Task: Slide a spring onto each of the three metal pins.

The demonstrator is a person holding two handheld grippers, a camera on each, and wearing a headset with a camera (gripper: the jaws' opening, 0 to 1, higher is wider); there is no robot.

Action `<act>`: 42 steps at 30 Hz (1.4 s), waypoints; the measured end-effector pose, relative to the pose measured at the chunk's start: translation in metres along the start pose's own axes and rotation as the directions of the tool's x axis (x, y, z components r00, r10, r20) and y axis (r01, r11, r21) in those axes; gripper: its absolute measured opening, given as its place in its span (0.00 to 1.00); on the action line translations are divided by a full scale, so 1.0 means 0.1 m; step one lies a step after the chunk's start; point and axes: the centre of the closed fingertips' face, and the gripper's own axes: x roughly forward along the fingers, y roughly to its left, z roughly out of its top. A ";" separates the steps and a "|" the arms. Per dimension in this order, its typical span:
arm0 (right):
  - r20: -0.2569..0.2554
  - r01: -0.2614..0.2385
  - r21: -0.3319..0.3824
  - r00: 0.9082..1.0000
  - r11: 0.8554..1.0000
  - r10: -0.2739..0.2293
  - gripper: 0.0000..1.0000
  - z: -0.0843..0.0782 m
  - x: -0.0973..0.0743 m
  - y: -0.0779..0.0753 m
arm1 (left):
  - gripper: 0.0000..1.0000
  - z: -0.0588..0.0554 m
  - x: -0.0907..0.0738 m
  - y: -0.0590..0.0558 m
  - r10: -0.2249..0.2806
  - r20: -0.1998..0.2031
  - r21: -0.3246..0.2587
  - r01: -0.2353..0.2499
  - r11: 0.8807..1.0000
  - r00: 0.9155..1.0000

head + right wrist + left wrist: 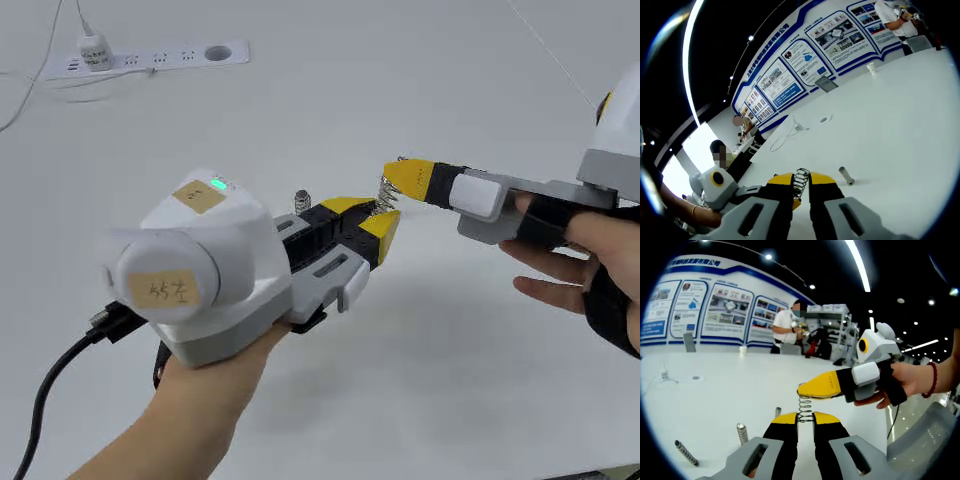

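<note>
The spring (pixel 388 192) is up in the air over the white surface (pixel 400 380) — the right tool (pixel 400 178) pinches its top end, and the left tool (pixel 380 214) seems to be clenched on its bottom end

Head cam up top, fwd & down, close on my left gripper (pixel 372 220) and right gripper (pixel 408 176). Gripper cams face each other along the jaws; all 3 share the spring (pixel 388 192).
</note>
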 end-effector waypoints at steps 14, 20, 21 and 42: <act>-0.008 0.008 -0.112 1.000 0.994 -0.009 0.12 0.00 0.03 0.03 | 0.14 -0.13 -0.04 0.03 0.020 -0.086 0.038 -0.017 0.999 0.996; 0.008 0.033 -0.204 0.999 0.978 -0.032 0.12 0.08 0.05 -0.02 | 0.19 -0.17 -0.10 0.08 0.052 -0.115 0.067 -0.044 0.997 0.992; 0.013 0.039 -0.218 0.999 0.975 -0.037 0.12 0.09 0.06 -0.03 | 0.20 -0.17 -0.11 0.09 0.058 -0.119 0.068 -0.050 0.996 0.991; 0.055 0.101 -0.432 0.995 0.896 -0.085 0.12 0.28 0.22 -0.21 | 0.41 -0.22 -0.47 0.41 0.214 -0.161 0.104 -0.199 0.974 0.963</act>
